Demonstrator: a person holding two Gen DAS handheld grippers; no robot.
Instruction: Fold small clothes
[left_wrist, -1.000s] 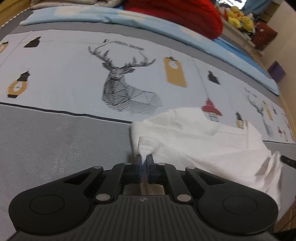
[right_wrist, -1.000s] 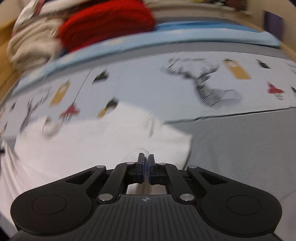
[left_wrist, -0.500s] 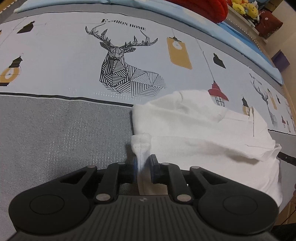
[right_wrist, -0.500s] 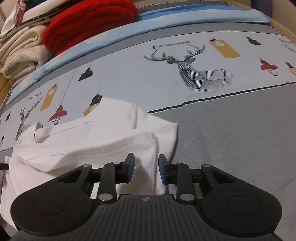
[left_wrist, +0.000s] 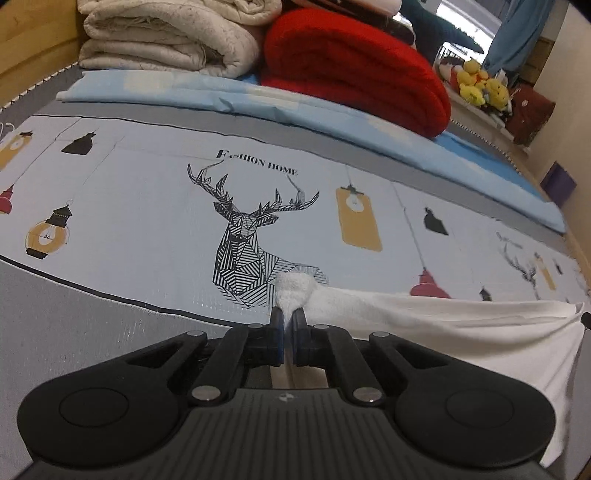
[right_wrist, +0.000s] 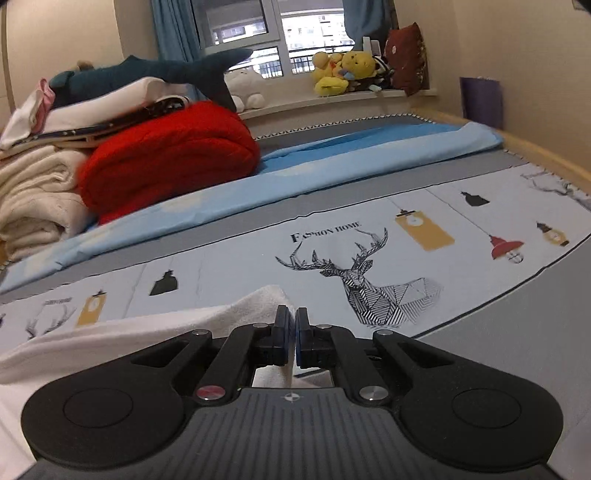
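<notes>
left gripper (left_wrist: 287, 325) pinches a bunched corner of the white cloth (left_wrist: 424, 317); right gripper (right_wrist: 291, 326) pinches its other end (right_wrist: 255, 302). cloth hangs slack between them, just above the bed (left_wrist: 129, 221). likely light, limp, a bit fuzzy, not slippery; sags where unsupported. hold at corners or hem, keep it taut so the fold lands flat

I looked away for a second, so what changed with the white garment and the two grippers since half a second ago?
The right gripper, open before, has shut on the white garment. The left gripper has tightened on its corner. Both have lifted that edge. The bed sheet is unchanged.
</notes>
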